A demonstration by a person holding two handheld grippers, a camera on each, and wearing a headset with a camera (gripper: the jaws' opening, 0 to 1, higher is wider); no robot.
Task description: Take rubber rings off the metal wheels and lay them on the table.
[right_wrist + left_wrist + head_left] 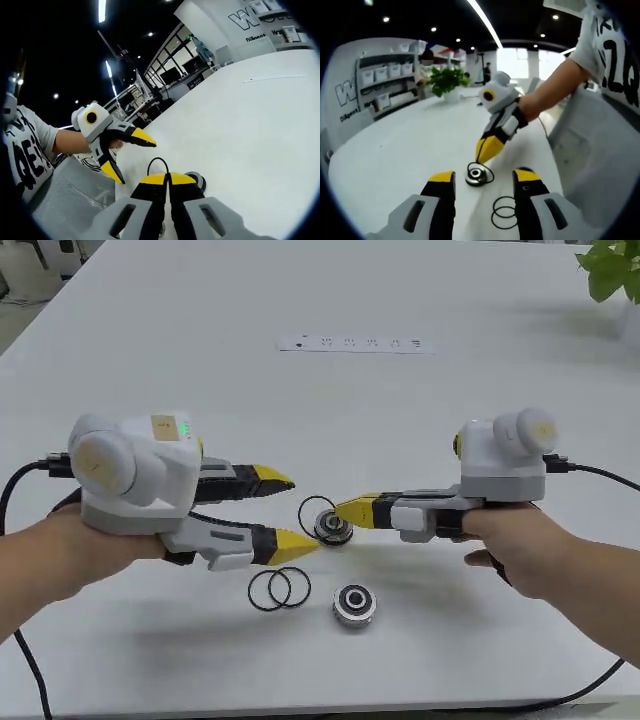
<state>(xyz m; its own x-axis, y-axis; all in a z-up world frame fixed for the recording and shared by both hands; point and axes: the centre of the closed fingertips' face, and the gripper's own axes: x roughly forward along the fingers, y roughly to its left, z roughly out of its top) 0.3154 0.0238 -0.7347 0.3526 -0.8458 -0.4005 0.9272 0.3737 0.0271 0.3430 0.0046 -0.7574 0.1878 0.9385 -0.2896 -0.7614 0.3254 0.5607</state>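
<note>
On the white tabletop (450, 390), the left gripper (298, 512) holds its jaws wide apart and empty, flanking a metal wheel (331, 528). The right gripper (345, 510) has its jaws closed, seemingly pinching that wheel's rubber ring (312, 505), half off. A second wheel (353, 603) waits nearby, and two loose rings (278, 589) already lie flat, so roughly midway

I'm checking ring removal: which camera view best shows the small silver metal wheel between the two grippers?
The left gripper view: the small silver metal wheel sits unobstructed, its black rubber ring partly off. The head view shows it smaller; the right gripper view's own shut jaws hide most of it.
</note>
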